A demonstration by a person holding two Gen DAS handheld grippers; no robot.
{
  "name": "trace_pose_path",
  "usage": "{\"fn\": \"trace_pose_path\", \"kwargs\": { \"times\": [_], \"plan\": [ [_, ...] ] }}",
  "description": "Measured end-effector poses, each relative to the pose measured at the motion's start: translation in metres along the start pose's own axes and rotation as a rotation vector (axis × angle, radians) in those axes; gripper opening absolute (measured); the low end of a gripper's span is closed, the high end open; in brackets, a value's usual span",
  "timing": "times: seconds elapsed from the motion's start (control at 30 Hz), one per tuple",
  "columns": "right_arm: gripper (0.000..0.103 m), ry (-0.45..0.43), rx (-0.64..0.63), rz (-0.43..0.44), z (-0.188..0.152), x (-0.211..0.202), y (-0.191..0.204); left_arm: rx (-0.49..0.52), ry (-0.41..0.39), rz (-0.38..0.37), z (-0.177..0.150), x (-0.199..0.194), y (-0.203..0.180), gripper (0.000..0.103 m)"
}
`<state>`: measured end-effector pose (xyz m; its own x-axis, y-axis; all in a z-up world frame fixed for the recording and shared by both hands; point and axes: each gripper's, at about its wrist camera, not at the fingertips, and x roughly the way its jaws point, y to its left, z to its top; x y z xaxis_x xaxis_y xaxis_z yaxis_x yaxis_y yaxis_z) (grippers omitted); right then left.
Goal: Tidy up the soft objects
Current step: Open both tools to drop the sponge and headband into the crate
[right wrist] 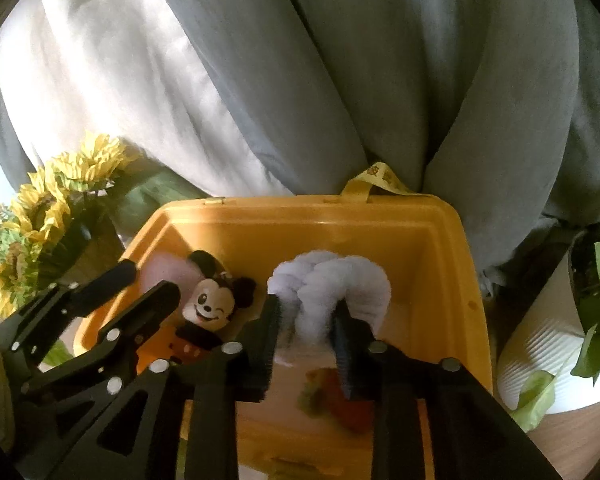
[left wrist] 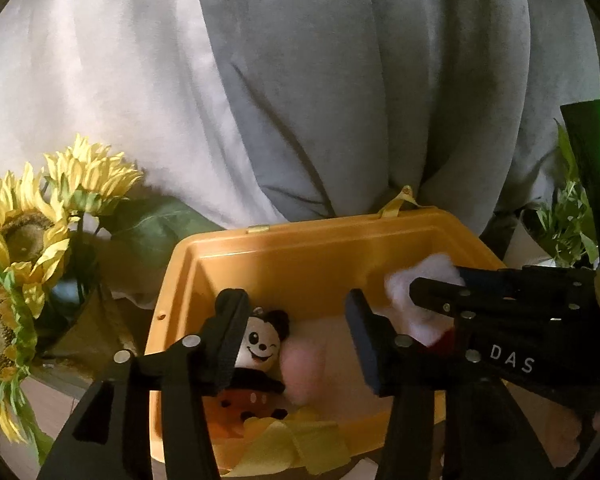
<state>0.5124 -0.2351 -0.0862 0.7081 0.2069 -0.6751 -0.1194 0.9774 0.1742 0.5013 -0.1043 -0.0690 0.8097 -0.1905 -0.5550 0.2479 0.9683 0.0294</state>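
An open orange-yellow plastic box (left wrist: pixel 300 236) (right wrist: pixel 320 204) sits in front of both grippers. A winking mouse plush (left wrist: pixel 260 344) (right wrist: pixel 210 304) lies inside at its left. My left gripper (left wrist: pixel 296 336) is open over the box, with the plush and a blurred pink soft thing (left wrist: pixel 304 364) below the gap, neither touched by its pads. My right gripper (right wrist: pixel 306 336) reaches into the box's right half. A white fluffy toy (right wrist: pixel 328 276) (left wrist: pixel 404 280) fills the space between its pads and bulges around both fingertips. A blurred red and green part hangs below it.
Artificial sunflowers (left wrist: pixel 28 232) (right wrist: pixel 52 208) stand left of the box. A white ribbed pot (right wrist: pixel 540 352) with a green plant stands at the right on a wooden surface. Grey and white cushions (left wrist: pixel 340 80) rise close behind the box. A yellow ribbon (left wrist: pixel 300 440) lies at its near edge.
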Motion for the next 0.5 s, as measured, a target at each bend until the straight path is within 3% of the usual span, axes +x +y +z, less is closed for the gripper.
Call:
{"fn": "trace_pose_path", "kwargs": {
  "times": [0.1,0.17,0.5],
  "plan": [
    [0.041,0.001,0.007,-0.009,0.0,-0.002,-0.001,-0.005,-0.003,0.012,-0.001,-0.003,0.002,0.061],
    [0.051,-0.006,0.008,-0.021,0.0,-0.004,-0.002,-0.008,-0.003,0.018,0.0,-0.006,0.003,0.062],
    [0.056,-0.074,0.04,-0.099,-0.001,-0.038,-0.008,-0.027,-0.047,0.059,0.005,-0.038,0.009,0.067]
  ]
}}
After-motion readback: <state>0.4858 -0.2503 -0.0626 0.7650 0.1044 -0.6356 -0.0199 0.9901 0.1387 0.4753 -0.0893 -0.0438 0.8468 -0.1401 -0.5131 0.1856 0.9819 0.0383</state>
